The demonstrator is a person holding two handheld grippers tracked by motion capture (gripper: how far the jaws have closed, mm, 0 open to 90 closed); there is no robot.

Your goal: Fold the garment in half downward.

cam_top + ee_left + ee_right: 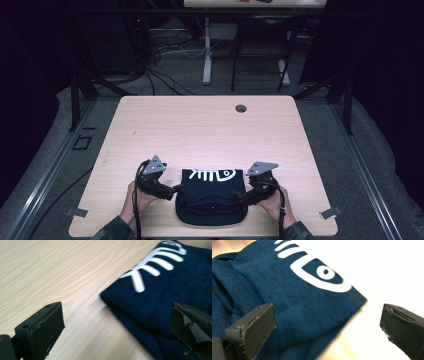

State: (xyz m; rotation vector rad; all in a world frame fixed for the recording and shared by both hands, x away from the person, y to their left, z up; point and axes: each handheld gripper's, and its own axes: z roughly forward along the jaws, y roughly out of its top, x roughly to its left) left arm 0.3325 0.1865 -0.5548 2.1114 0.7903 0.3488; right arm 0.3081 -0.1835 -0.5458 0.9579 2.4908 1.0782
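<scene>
My left gripper jaws wide apart, nothing btwn pads, at left edge of folded navy shirt. My right gripper same, at right edge. Shirt at near-centre of table.

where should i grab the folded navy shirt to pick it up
Take the folded shirt by its two side edges, one gripper each. It lies flat, so slide one of the fingers under each edge from the table side. Both grippers, left and right, flank it open.
</scene>
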